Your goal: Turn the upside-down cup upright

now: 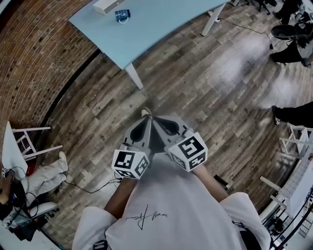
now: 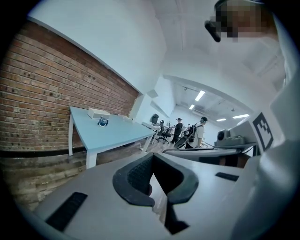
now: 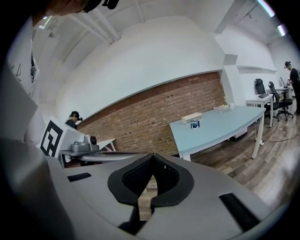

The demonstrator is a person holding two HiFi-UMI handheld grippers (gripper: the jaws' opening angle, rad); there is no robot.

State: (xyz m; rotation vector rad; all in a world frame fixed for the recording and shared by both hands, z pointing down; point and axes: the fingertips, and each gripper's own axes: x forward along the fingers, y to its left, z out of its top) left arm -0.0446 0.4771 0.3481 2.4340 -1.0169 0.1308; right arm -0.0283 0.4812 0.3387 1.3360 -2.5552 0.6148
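A small dark-blue cup (image 1: 122,15) stands on the light-blue table (image 1: 161,27) far ahead, next to a white box (image 1: 108,6). It is too small to tell which way up it is. The cup (image 2: 102,122) also shows in the left gripper view, and the cup (image 3: 194,124) in the right gripper view. My left gripper (image 1: 145,117) and right gripper (image 1: 157,118) are held side by side close to my chest, over the wooden floor, well short of the table. The left gripper (image 2: 152,157) and the right gripper (image 3: 152,168) are both shut with nothing between their jaws.
A brick wall (image 1: 34,53) runs behind the table, which has white legs (image 1: 134,76). A seated person (image 1: 41,178) and a white stool (image 1: 29,141) are at the left, with a cable (image 1: 93,188) on the floor. Other people's legs (image 1: 293,114) and office chairs (image 1: 288,31) are at the right.
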